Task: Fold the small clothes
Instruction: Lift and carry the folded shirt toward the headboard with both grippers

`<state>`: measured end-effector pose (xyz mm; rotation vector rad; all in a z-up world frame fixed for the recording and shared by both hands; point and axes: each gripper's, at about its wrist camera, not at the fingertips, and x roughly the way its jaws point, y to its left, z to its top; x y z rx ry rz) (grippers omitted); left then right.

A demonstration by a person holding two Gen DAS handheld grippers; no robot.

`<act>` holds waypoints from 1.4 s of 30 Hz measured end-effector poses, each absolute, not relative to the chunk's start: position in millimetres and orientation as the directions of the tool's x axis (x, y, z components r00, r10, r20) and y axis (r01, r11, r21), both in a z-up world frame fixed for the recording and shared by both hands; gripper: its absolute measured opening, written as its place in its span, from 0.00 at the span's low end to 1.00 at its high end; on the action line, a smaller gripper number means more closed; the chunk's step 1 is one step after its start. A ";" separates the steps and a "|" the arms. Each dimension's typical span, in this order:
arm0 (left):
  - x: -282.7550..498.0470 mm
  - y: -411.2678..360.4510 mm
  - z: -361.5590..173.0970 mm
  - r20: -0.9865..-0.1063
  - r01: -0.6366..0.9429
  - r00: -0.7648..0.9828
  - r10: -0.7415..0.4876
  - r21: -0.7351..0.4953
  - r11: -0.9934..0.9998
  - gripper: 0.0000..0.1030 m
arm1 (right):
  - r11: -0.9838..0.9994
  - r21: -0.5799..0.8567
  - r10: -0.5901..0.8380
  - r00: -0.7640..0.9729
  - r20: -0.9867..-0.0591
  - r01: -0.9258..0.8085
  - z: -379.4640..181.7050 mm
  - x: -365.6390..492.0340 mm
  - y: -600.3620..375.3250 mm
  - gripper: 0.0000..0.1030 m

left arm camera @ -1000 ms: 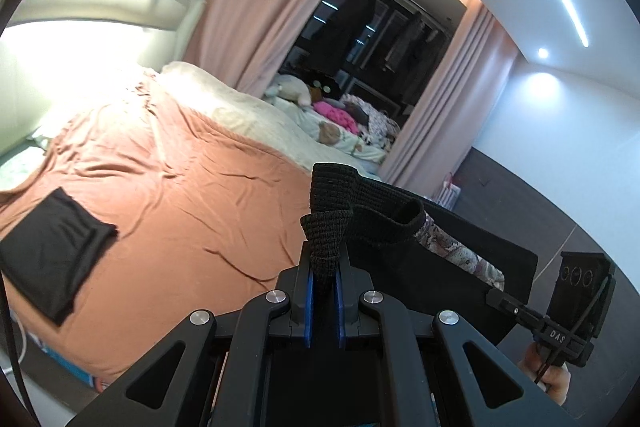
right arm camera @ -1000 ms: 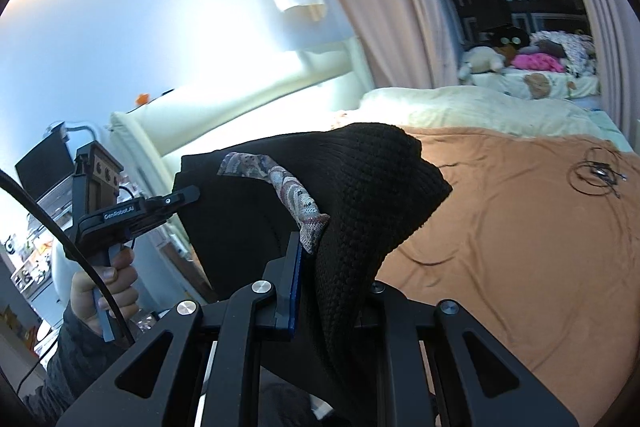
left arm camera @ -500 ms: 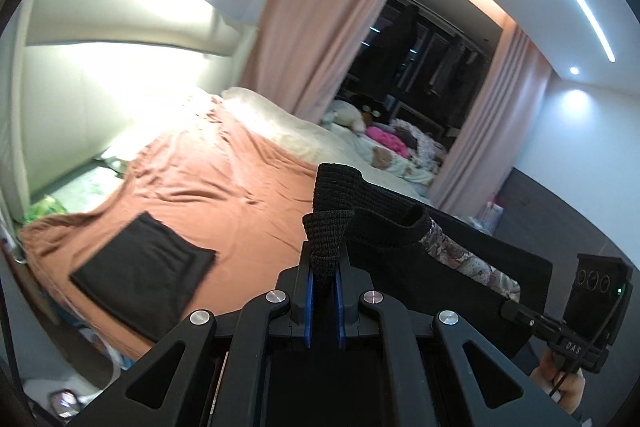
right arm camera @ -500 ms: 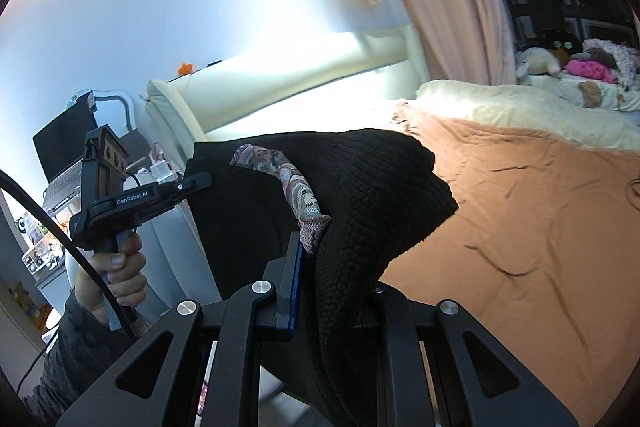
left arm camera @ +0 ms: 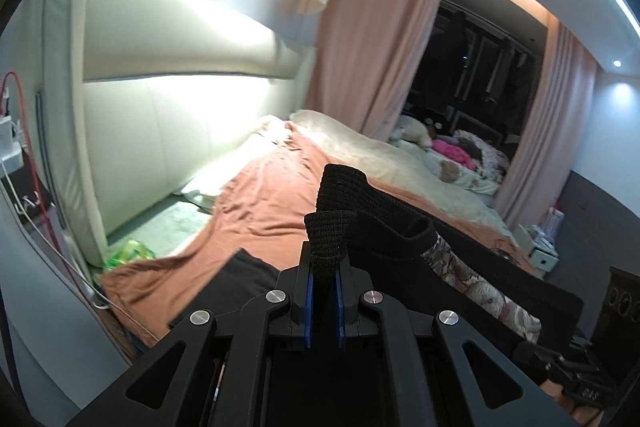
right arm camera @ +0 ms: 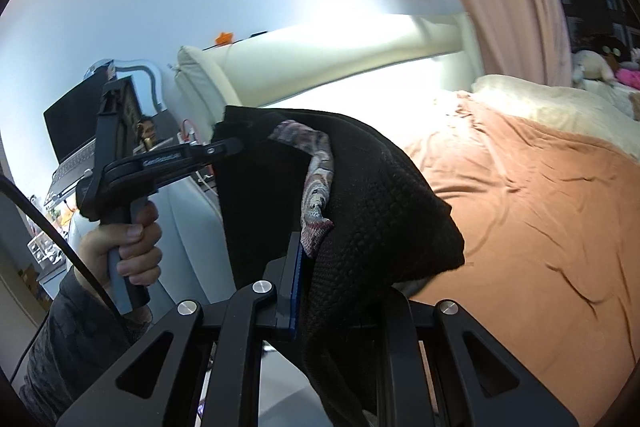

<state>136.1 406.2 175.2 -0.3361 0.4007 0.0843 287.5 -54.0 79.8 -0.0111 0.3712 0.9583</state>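
Note:
A black knit garment (left arm camera: 384, 227) with a patterned inner lining (left arm camera: 472, 279) hangs stretched in the air between my two grippers. My left gripper (left arm camera: 324, 263) is shut on one knit corner of it. My right gripper (right arm camera: 316, 259) is shut on the other end (right arm camera: 384, 211), where the patterned lining (right arm camera: 318, 195) folds over the blue pad. The left gripper also shows in the right wrist view (right arm camera: 236, 147), held by a hand and pinching the cloth's far edge. A folded black garment (left arm camera: 236, 287) lies on the bed's near corner.
The bed has an orange-brown sheet (left arm camera: 272, 203) and a cream duvet (left arm camera: 376, 151) further back. A cream padded headboard (left arm camera: 180, 83) runs along the wall. Pink curtains (left arm camera: 376, 39), soft toys (left arm camera: 416, 135) by the window, and a laptop (right arm camera: 72, 131) stand around.
Both grippers have swung left with the garment still held taut between them. The views have turned from the bed's middle toward the headboard and wall. The folded black garment now sits close under the left gripper.

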 end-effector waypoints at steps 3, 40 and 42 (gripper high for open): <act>143.8 430.2 174.0 -0.395 -0.169 0.918 0.039 -0.300 0.939 0.08 | 0.556 0.159 0.811 0.491 -0.317 -0.816 76.9 304.4 -39.8 0.10; 256.6 520.5 100.8 -0.526 -0.308 0.841 0.126 -0.276 0.910 0.08 | 0.446 0.241 0.841 0.311 -0.442 -0.862 17.0 448.8 54.8 0.10; 270.4 522.6 93.3 -0.535 -0.311 0.836 0.125 -0.275 0.910 0.08 | 0.452 0.241 0.836 0.314 -0.449 -0.859 16.4 455.8 57.9 0.10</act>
